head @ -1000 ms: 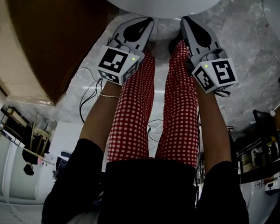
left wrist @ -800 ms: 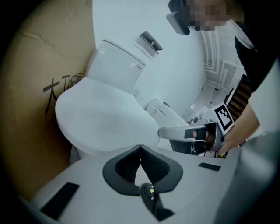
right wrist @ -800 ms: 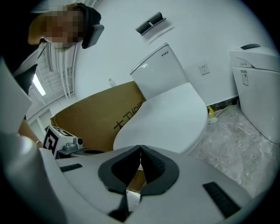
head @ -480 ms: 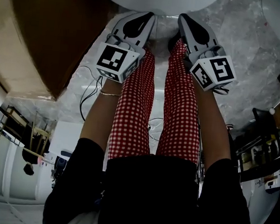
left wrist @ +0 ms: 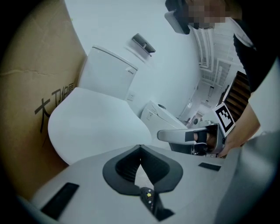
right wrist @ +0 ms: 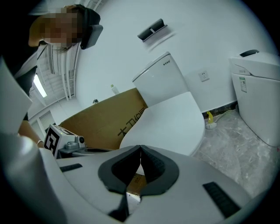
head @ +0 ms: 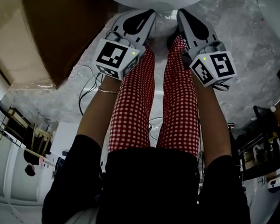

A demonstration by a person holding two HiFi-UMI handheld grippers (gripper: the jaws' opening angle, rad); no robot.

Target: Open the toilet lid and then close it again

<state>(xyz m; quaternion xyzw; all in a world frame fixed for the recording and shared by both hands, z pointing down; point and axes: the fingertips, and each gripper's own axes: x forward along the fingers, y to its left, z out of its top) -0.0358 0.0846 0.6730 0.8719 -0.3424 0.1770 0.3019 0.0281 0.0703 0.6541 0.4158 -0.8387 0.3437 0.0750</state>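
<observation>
Toilet lid (left wrist: 96, 127): a smooth white lid is seen lying down flat over the bowl, so by this judgement the opening is not yet begun.
Left gripper (left wrist: 140, 146): it is held just short of the lid's front edge, clenched tip to tip with nothing grasped.
Right gripper (right wrist: 140, 148): it is held beside the left one, equally near the lid's front edge, its tips also pressed together on nothing.
Cistern (right wrist: 162, 78): it is set upright behind the lid.
Cardboard box (left wrist: 39, 100): it is stood close against the lid's left side.
Second toilet (right wrist: 256, 96): it is placed well apart from the lid, to its right.
Person: legs in red checked trousers (head: 179, 102) are planted in front of the lid.
Risk, grip: with the tongs clenched, the rim may not be caught; a glossy lid could be lost if only nudged.
Risk, drop: a lid let go partway could be slammed onto the seat.
Risk, clearance: the left gripper could be fouled by the box.
</observation>
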